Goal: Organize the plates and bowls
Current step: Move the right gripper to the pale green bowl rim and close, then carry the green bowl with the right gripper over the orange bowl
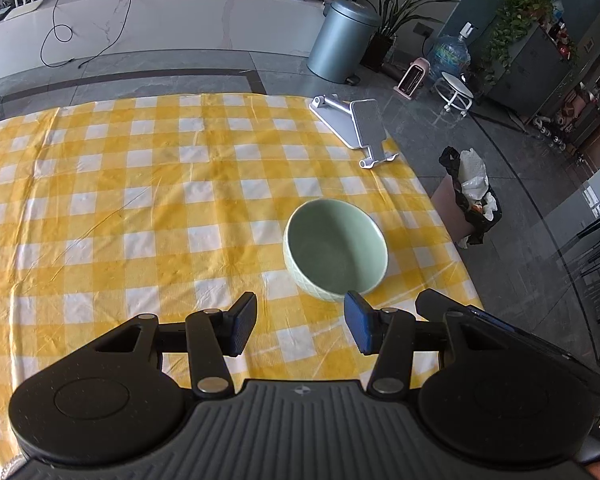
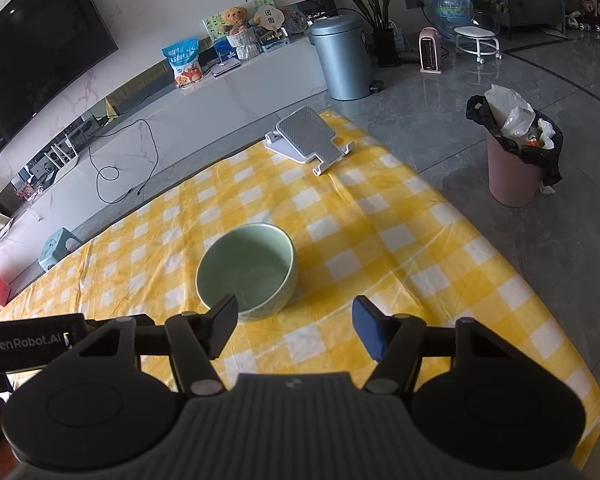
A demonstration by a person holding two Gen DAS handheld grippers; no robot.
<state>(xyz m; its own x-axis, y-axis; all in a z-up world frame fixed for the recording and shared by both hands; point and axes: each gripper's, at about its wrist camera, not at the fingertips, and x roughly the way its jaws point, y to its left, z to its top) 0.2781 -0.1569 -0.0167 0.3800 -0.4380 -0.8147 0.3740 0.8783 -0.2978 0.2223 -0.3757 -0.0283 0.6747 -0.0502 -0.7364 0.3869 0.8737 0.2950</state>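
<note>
Left wrist view: the left gripper hangs above the yellow checked tablecloth with its jaws spread wide and nothing between them. The green bowl stands upright and empty just ahead of the fingertips and a little to their right; the right pad overlaps the bowl's near rim in the picture, though whether it touches or sits above it is hard to tell from this angle. Further ahead and to the right, near the cloth's far corner, lies a folding phone stand. No plate or second bowl shows here.

Right wrist view: the right gripper is likewise wide open and holds nothing. From this side the green bowl sits just ahead and to the left, its near wall behind the left finger. The phone stand is well ahead, and a pink waste bin stands on the floor off the cloth's right edge.

The step in hand looks like the approach to the bowl, before any grasp. Next, one gripper should bring its open jaws astride the near rim, one finger inside and one outside, then close firmly; the glazed wall may slip
</note>
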